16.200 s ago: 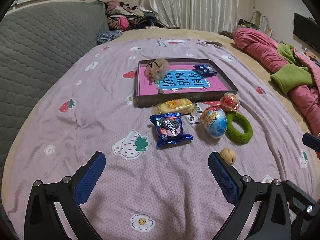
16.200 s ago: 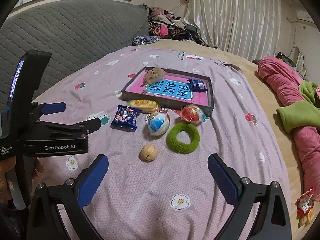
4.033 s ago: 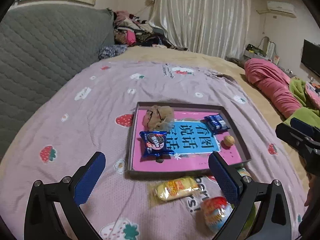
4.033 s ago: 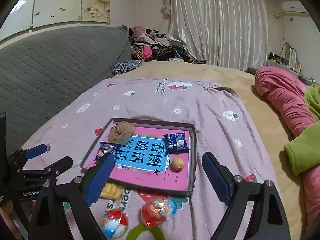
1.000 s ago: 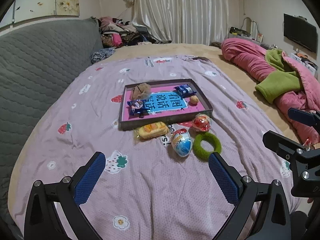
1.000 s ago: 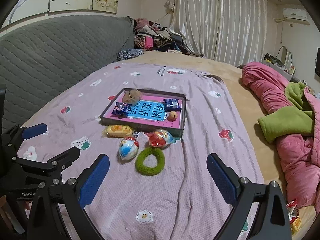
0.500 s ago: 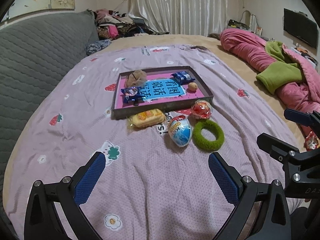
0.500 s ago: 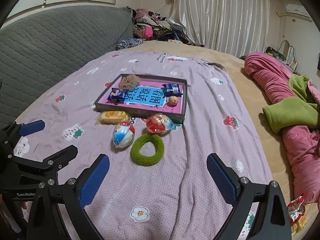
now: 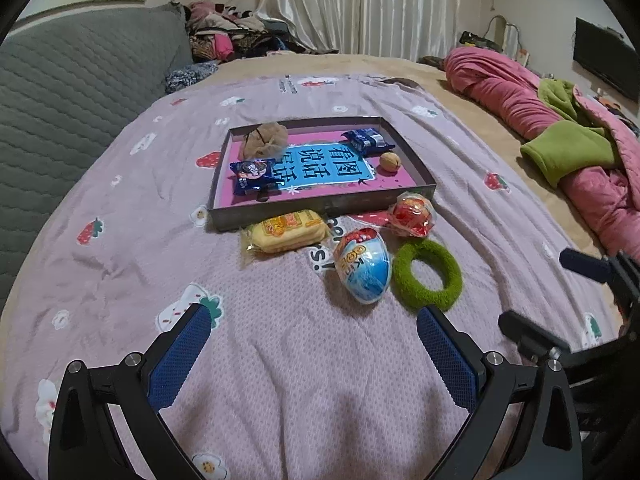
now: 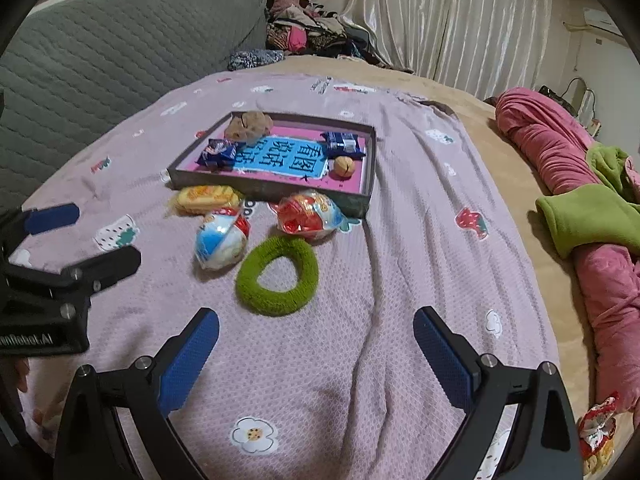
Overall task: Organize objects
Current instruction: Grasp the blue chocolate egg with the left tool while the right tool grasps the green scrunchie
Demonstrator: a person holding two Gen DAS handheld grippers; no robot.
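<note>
A shallow grey tray point(image 9: 328, 204) point(image 10: 362, 208) with a pink and blue sheet lies on the bed. It holds a brown furry toy point(image 9: 264, 140), two blue snack packs point(image 9: 254, 170) point(image 9: 366, 140) and a walnut point(image 9: 389, 161). In front of it lie a yellow cake pack point(image 9: 286, 232), a blue egg-shaped toy point(image 9: 362, 270) point(image 10: 220, 238), a red wrapped ball point(image 9: 412, 214) point(image 10: 308, 212) and a green ring point(image 9: 426, 274) point(image 10: 278, 276). My left gripper point(image 9: 312, 356) is open and empty, short of the egg. My right gripper point(image 10: 316, 356) is open and empty, just short of the green ring.
The bed has a lilac patterned cover point(image 9: 120, 220). A grey quilted headboard point(image 9: 60, 92) stands at the left. Pink and green bedding point(image 9: 560, 140) point(image 10: 592, 216) lies at the right. A small red snack pack point(image 10: 598, 428) lies at the right edge.
Both grippers have moved forward and lower toward the objects in front of the tray. The objects have not moved in the last second. Both stay open.
</note>
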